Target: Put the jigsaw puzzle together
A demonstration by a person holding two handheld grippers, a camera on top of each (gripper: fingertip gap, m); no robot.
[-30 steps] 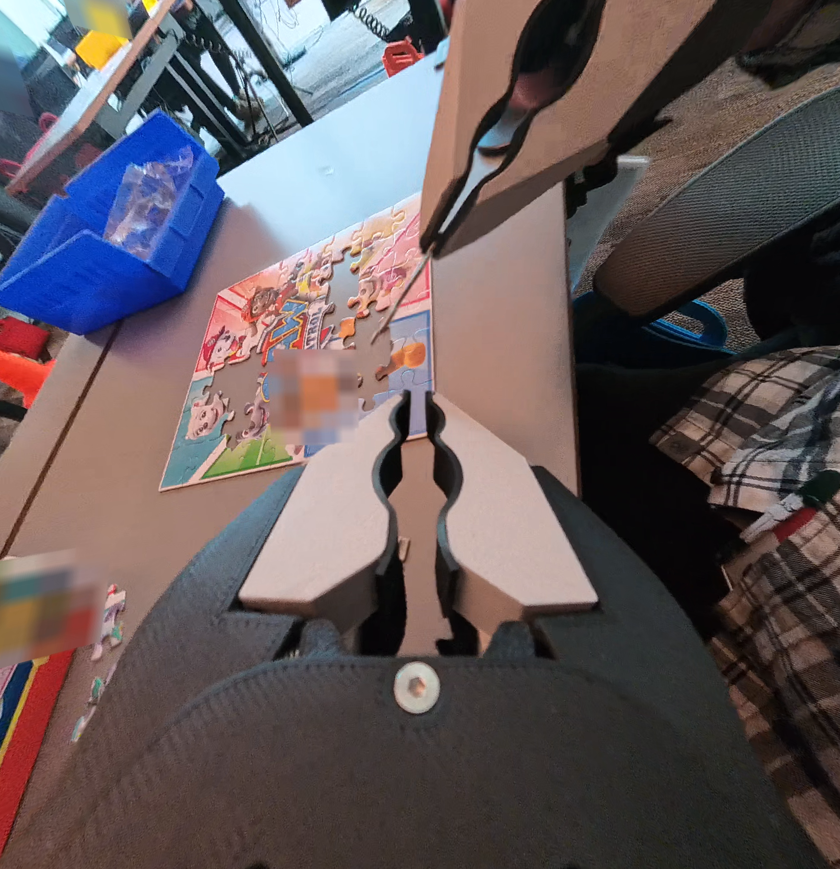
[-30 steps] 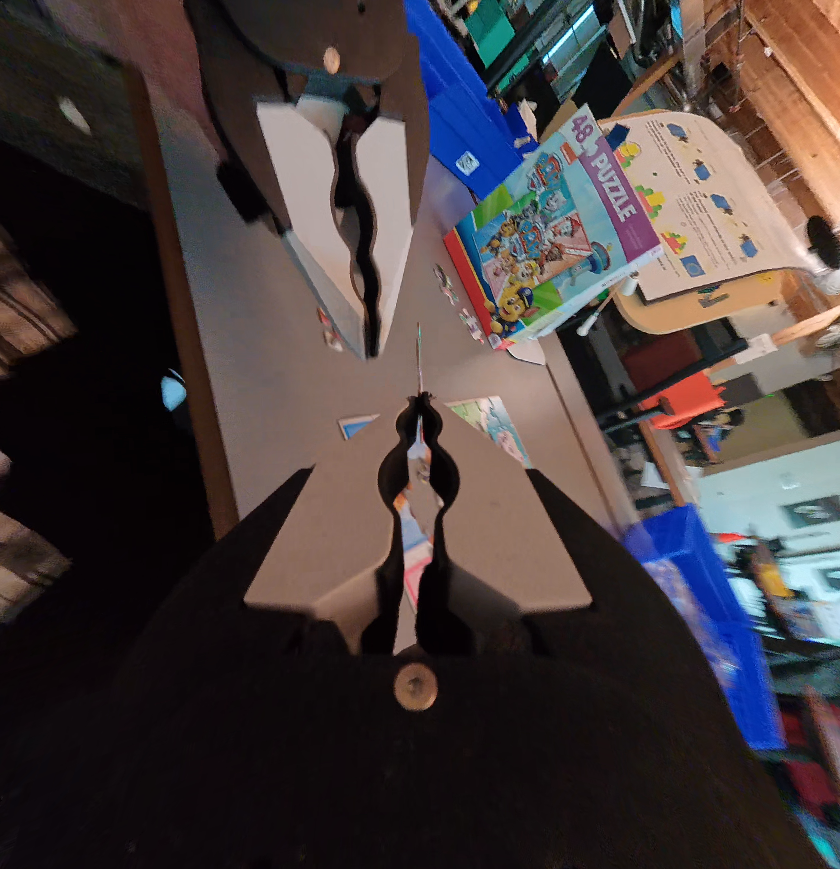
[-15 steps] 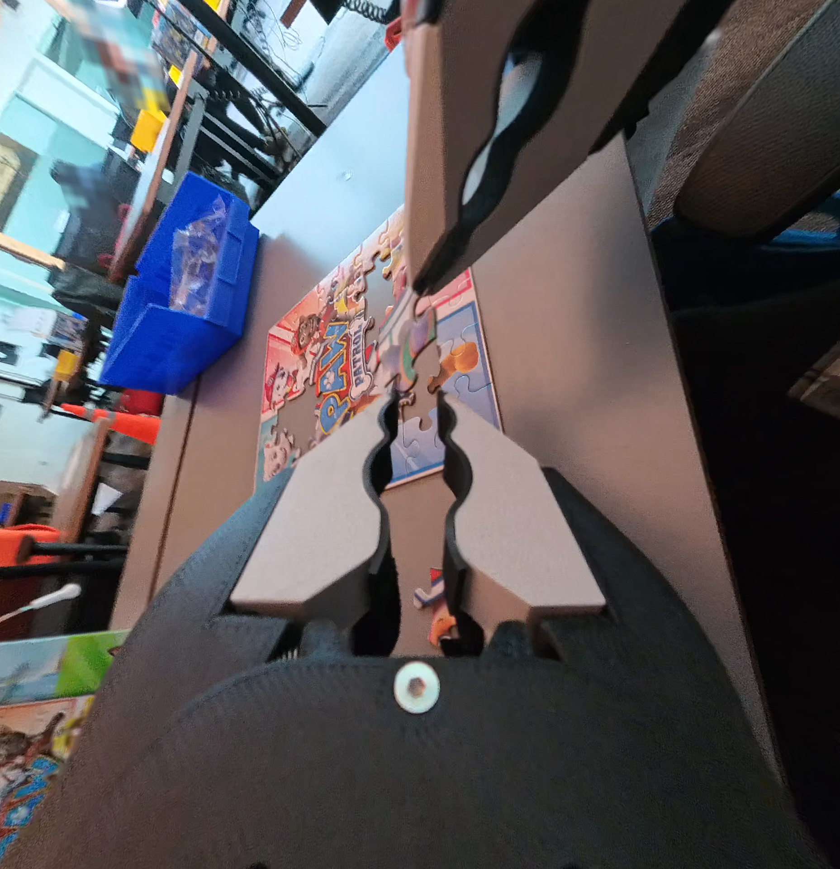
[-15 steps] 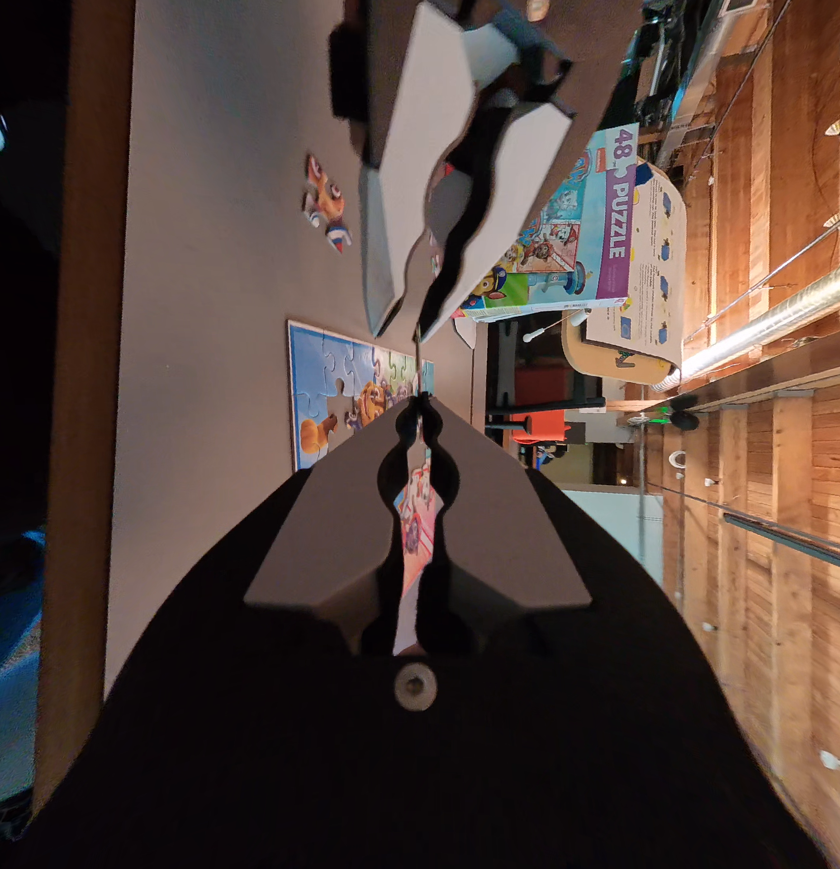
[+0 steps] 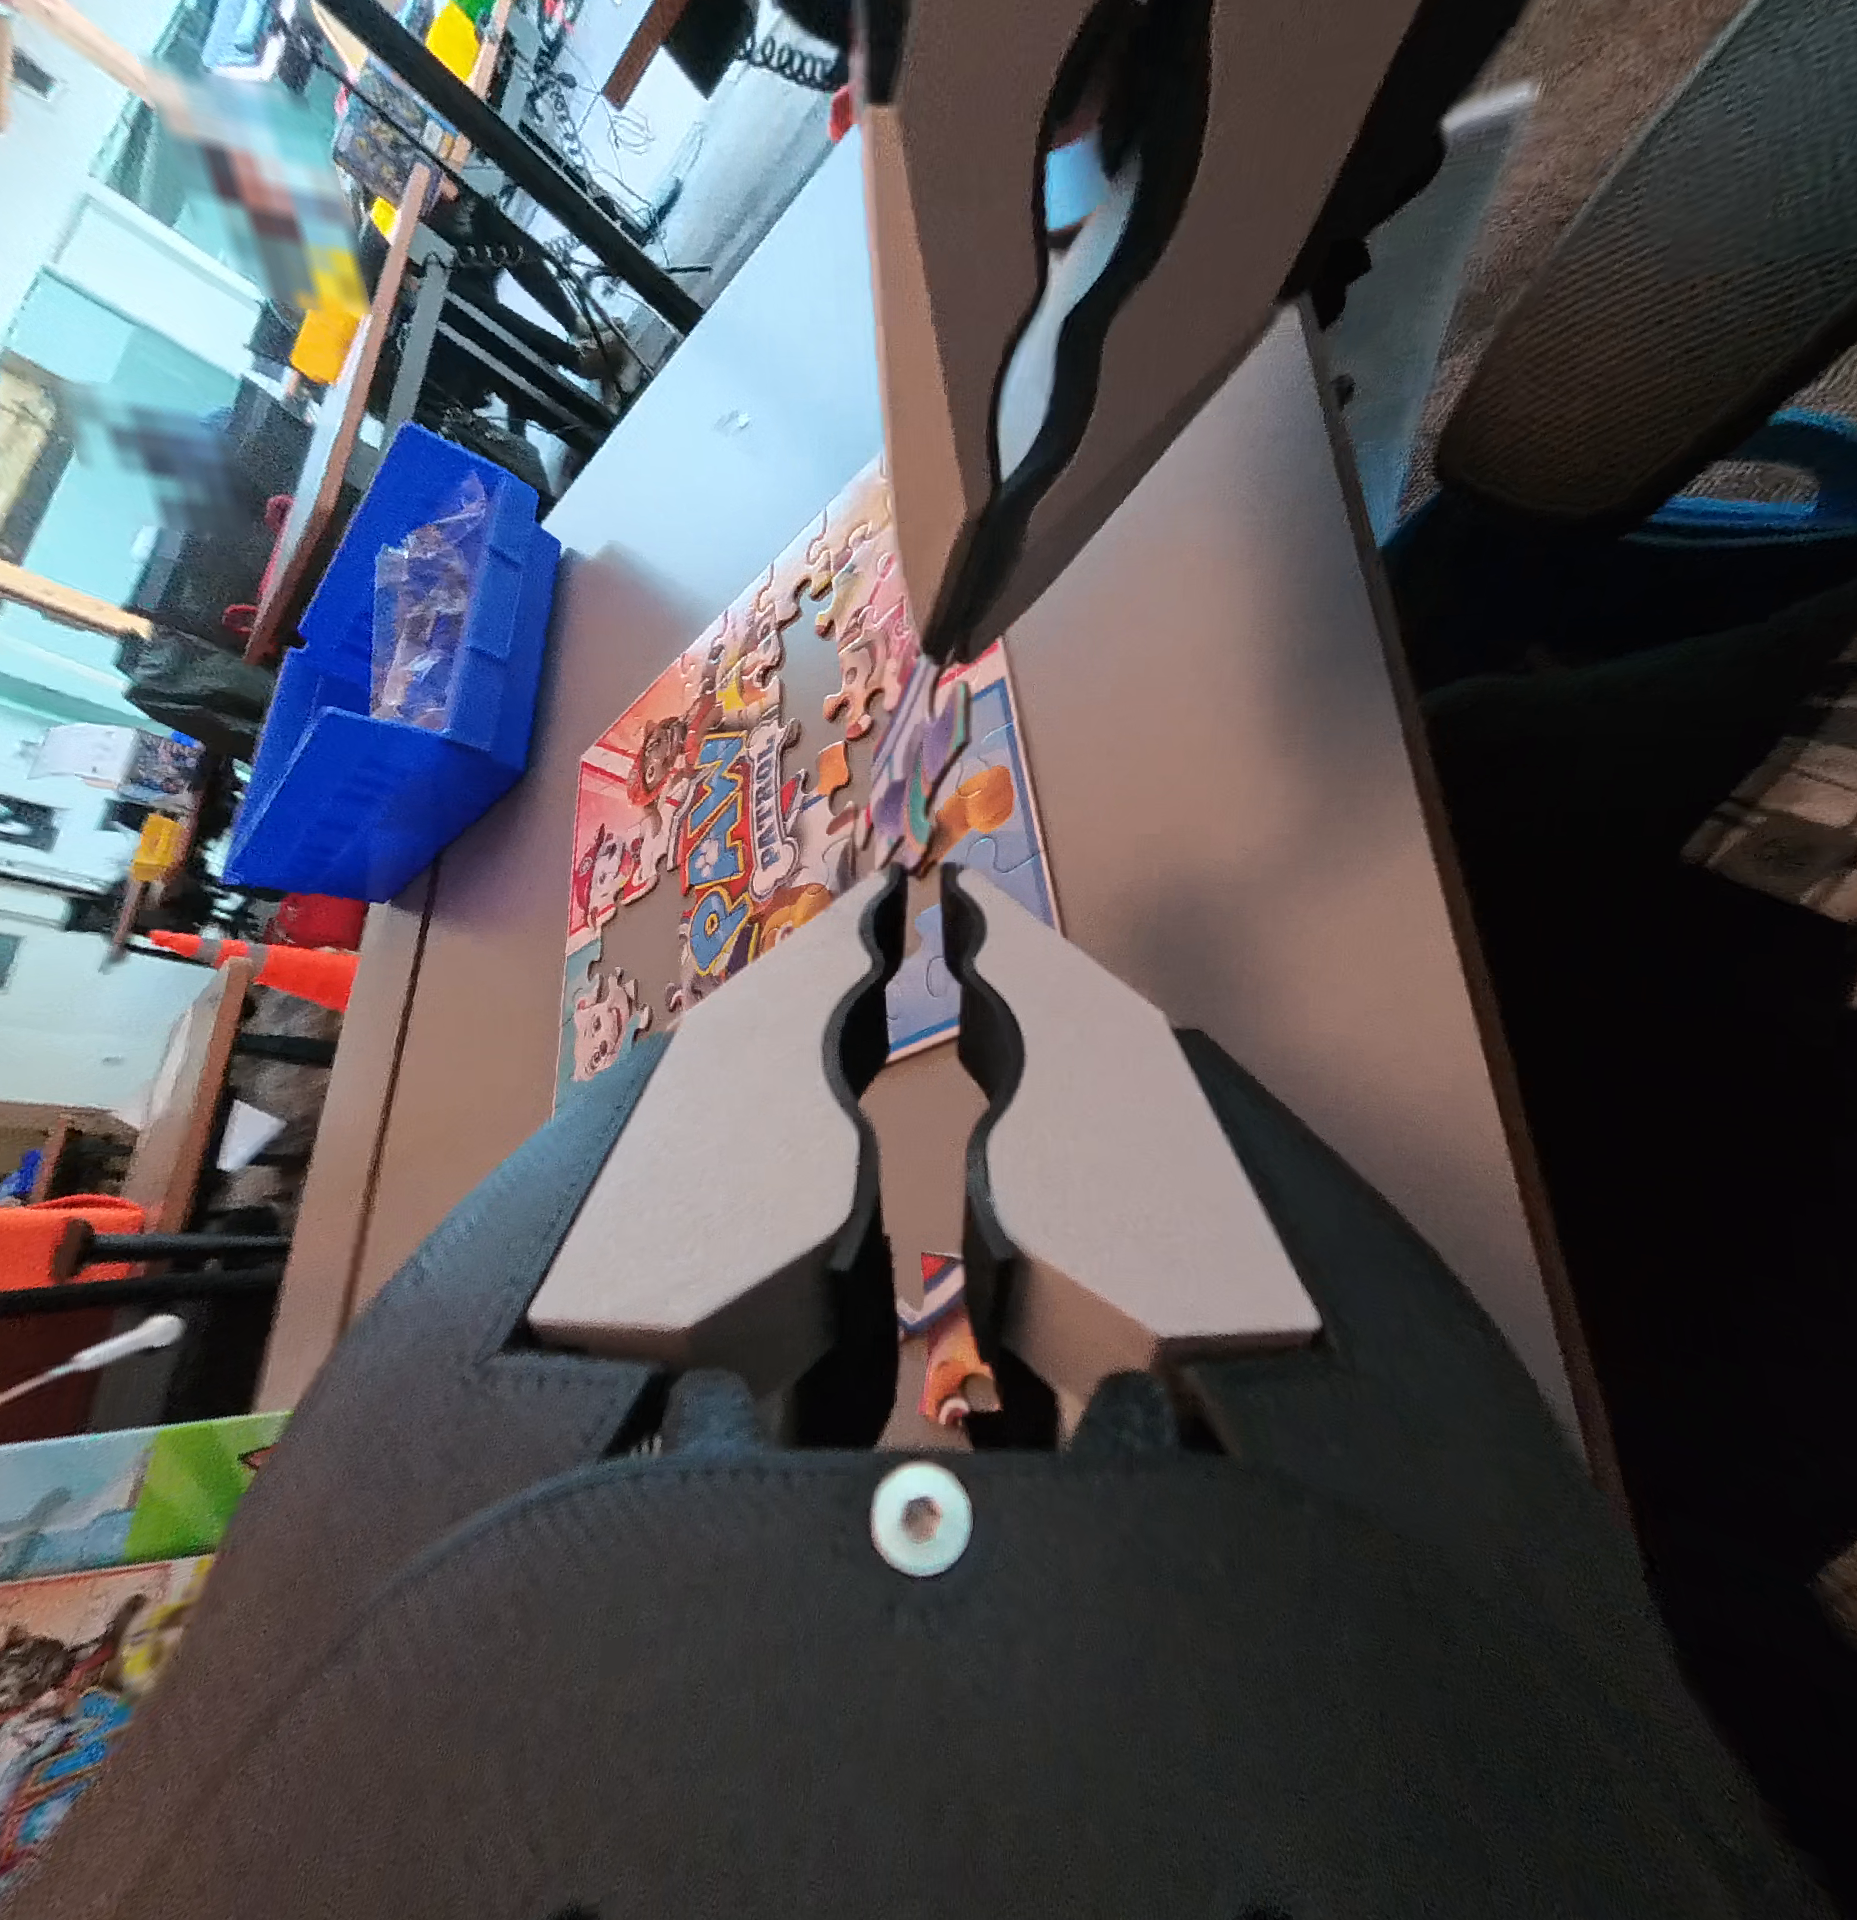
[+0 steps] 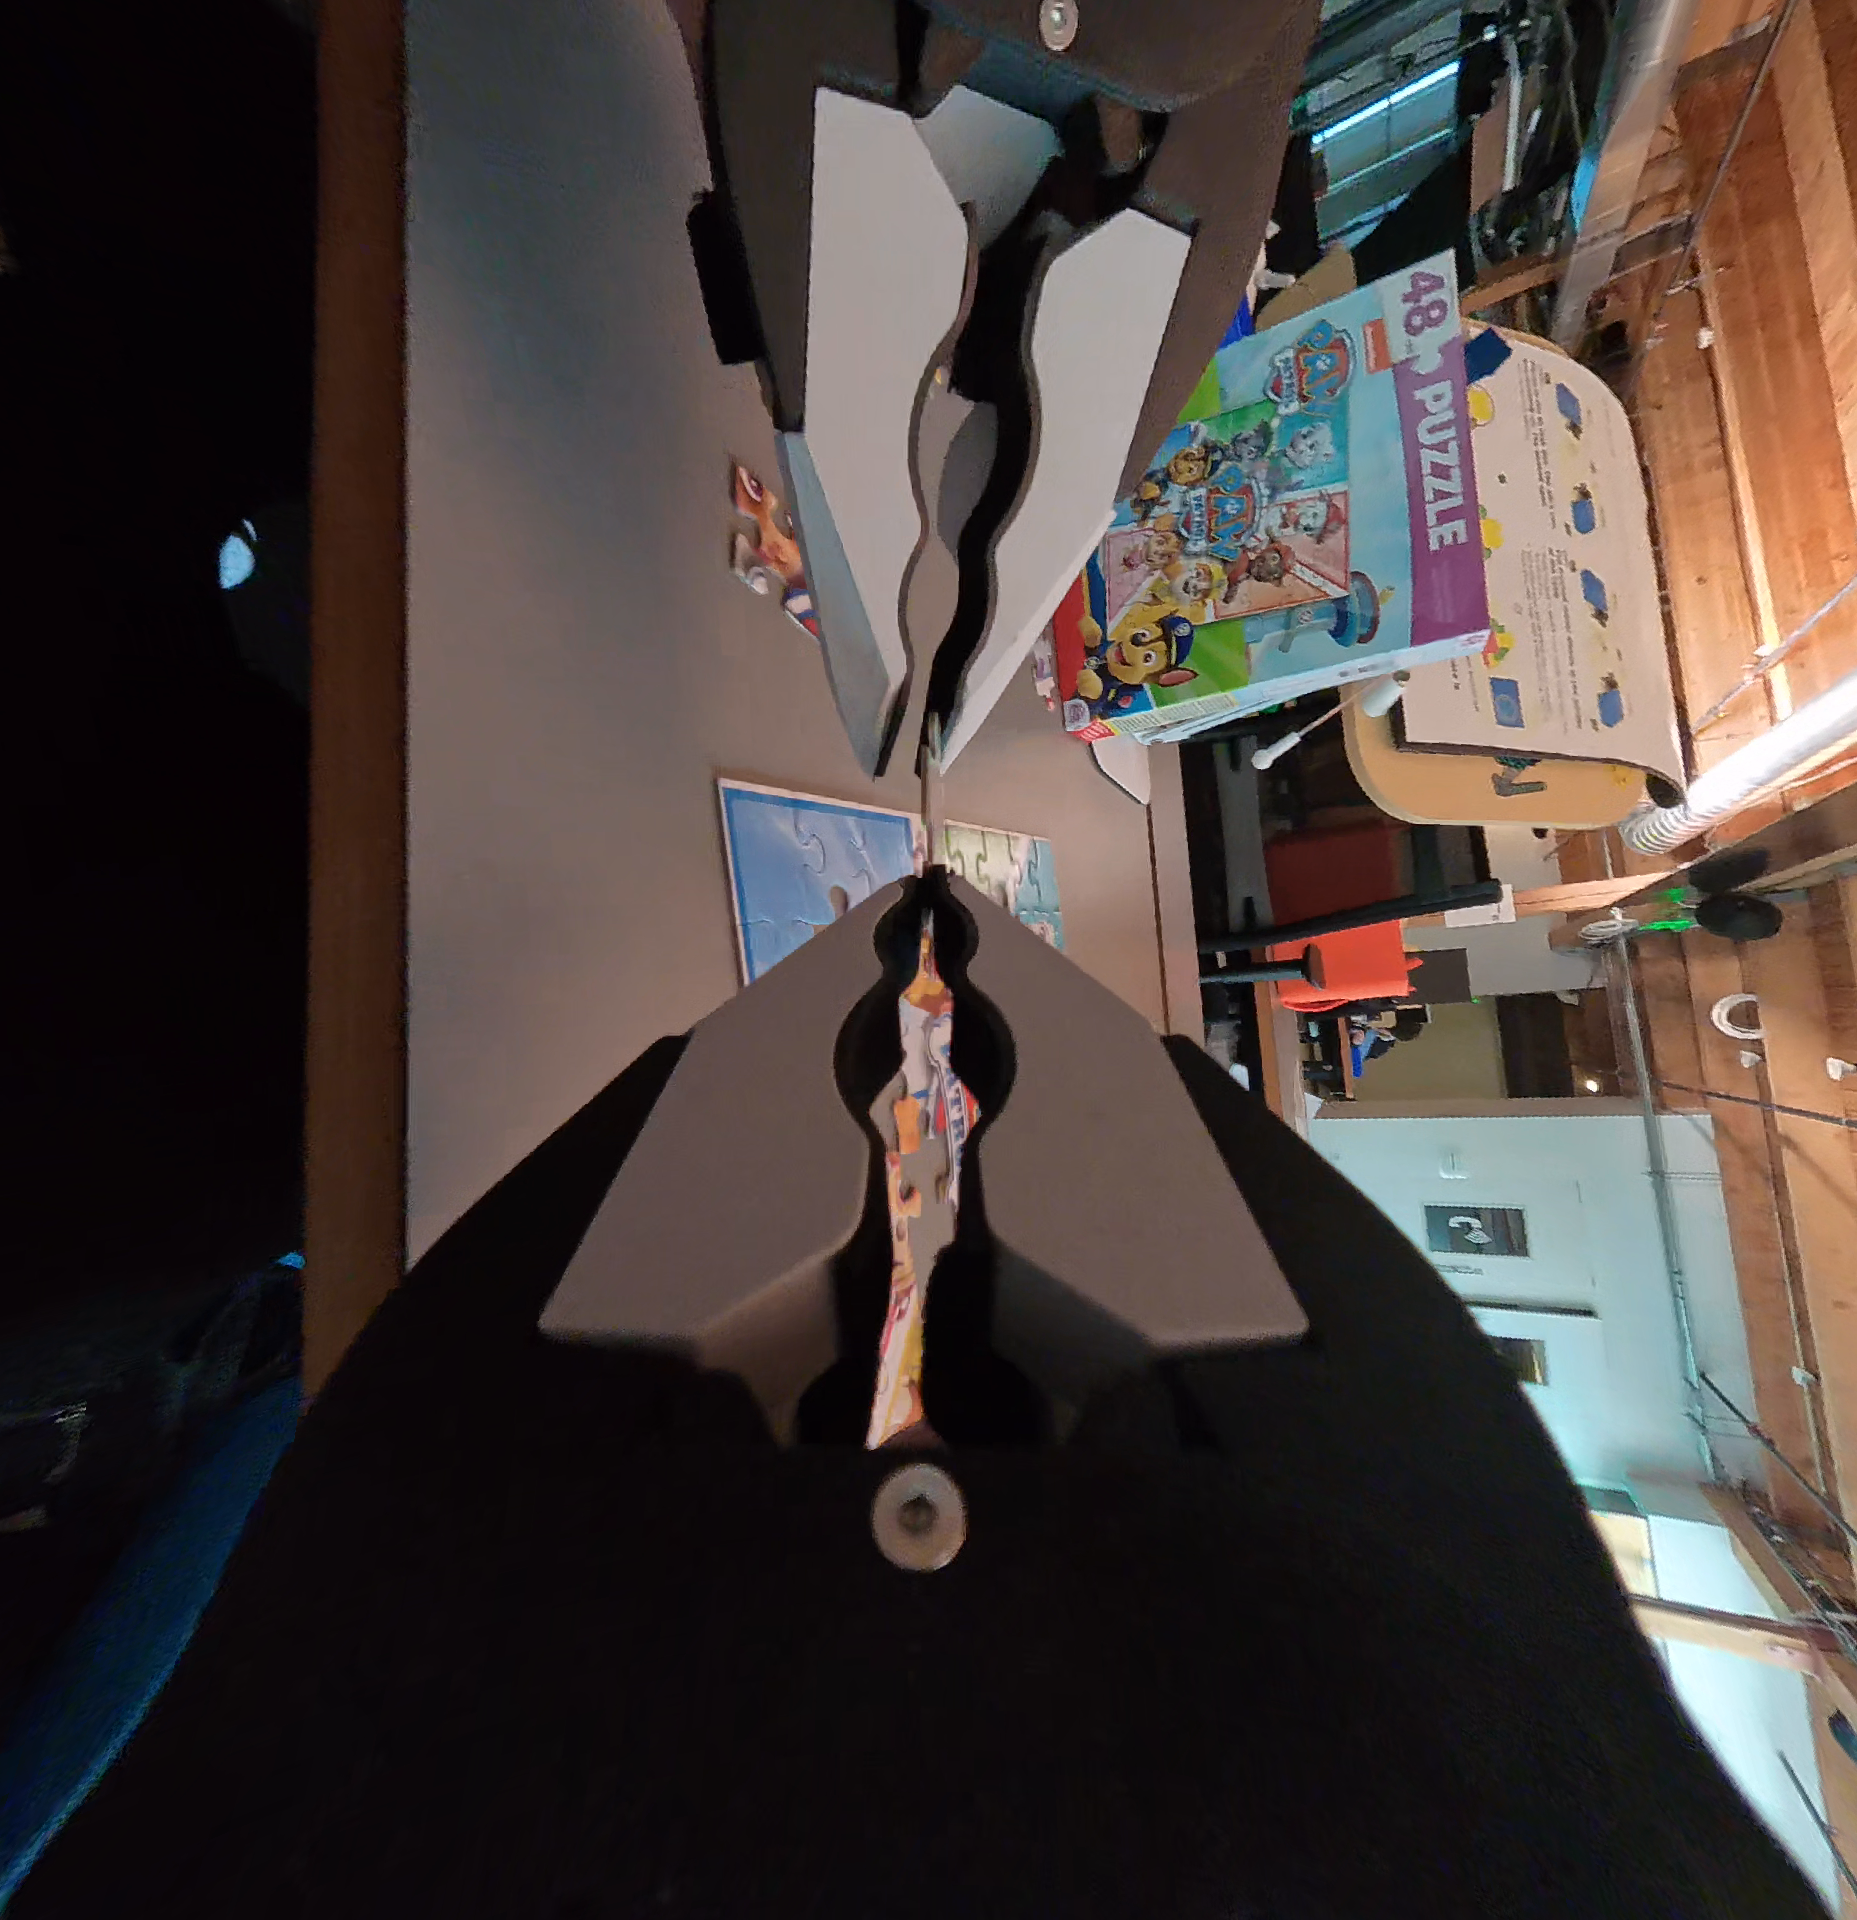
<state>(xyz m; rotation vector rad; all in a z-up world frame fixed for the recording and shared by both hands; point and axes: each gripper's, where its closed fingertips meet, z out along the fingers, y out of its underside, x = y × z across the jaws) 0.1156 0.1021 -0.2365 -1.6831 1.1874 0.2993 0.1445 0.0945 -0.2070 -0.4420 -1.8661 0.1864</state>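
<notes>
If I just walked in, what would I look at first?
Probably the colourful jigsaw puzzle lying half done on the grey table, with gaps showing through it. Right above it, the right gripper pinches one loose puzzle piece, and the left gripper points its slightly parted tips at that piece from the other side. A bright blue bin sits beside the puzzle.
</notes>
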